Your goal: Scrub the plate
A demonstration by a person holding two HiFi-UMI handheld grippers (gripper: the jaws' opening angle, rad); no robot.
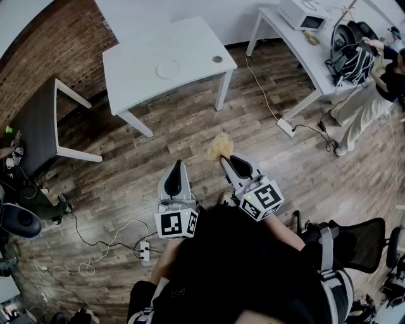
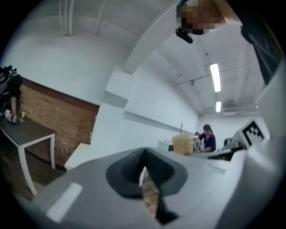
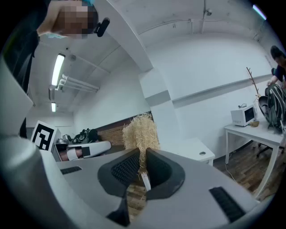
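A white plate [image 1: 168, 69] lies on the white table [image 1: 142, 88] well ahead of me, far from both grippers. My right gripper [image 1: 223, 159] is shut on the stem of a straw-coloured scrub brush [image 1: 219, 147], whose bristly tuft sticks up past the jaws [image 3: 140, 134]. My left gripper [image 1: 178, 168] is held beside it over the wooden floor, its jaws closed together with nothing between them. In the left gripper view the brush [image 2: 182, 144] shows off to the right. The plate is not visible in either gripper view.
A small round object [image 1: 217, 59] sits at the white table's right corner. A dark grey table [image 1: 35, 126] stands at left. At right is a long white table [image 1: 297, 50] with a microwave [image 1: 302, 12] and a person [image 1: 373, 82]. Power strips [image 1: 286, 127] and cables cross the floor.
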